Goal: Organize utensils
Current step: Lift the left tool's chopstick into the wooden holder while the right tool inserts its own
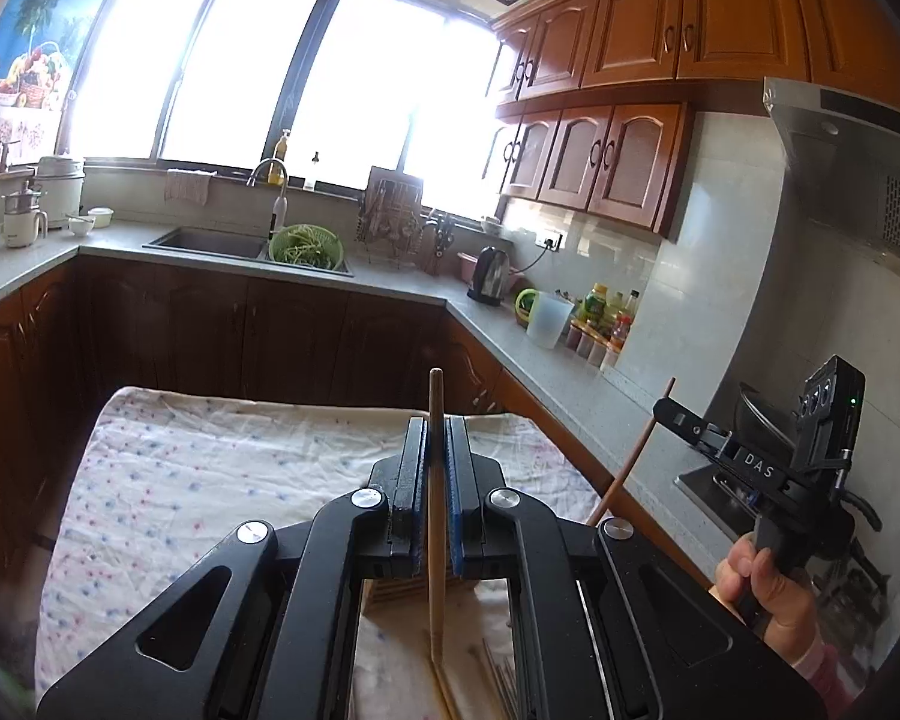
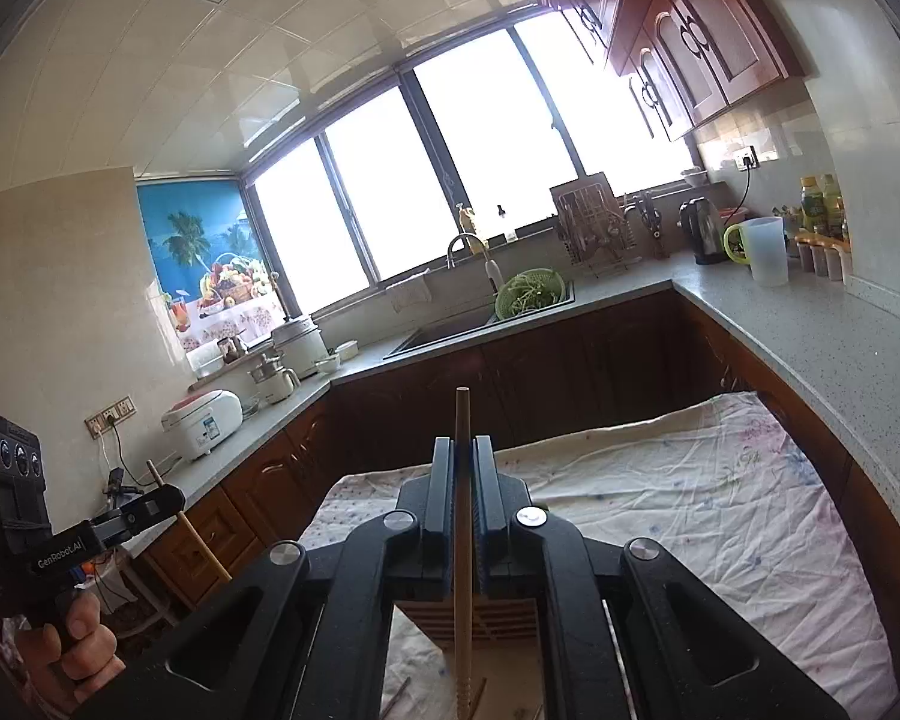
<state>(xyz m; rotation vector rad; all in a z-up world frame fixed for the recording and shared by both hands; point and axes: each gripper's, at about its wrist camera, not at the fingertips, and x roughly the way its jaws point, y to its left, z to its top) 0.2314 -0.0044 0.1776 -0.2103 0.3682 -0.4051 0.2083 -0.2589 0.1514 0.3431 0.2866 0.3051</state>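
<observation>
Each gripper pinches one chopstick upright between nearly closed fingers, the left gripper (image 1: 437, 438) on a pale chopstick (image 1: 435, 516) and the right gripper (image 2: 463, 462) on another stick (image 2: 462, 570), both raised level above the cloth (image 1: 210, 468), with more chopsticks (image 1: 498, 678) lying below.

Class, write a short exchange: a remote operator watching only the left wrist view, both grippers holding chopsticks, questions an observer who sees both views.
Operator: What holds my left gripper?
Observer: A bare left hand grips the handle below the left gripper, which clamps the left chopstick.
Operator: How does the other chopstick end below?
Observer: Below the shut right gripper, the right chopstick ends in a grooved tip.
</observation>
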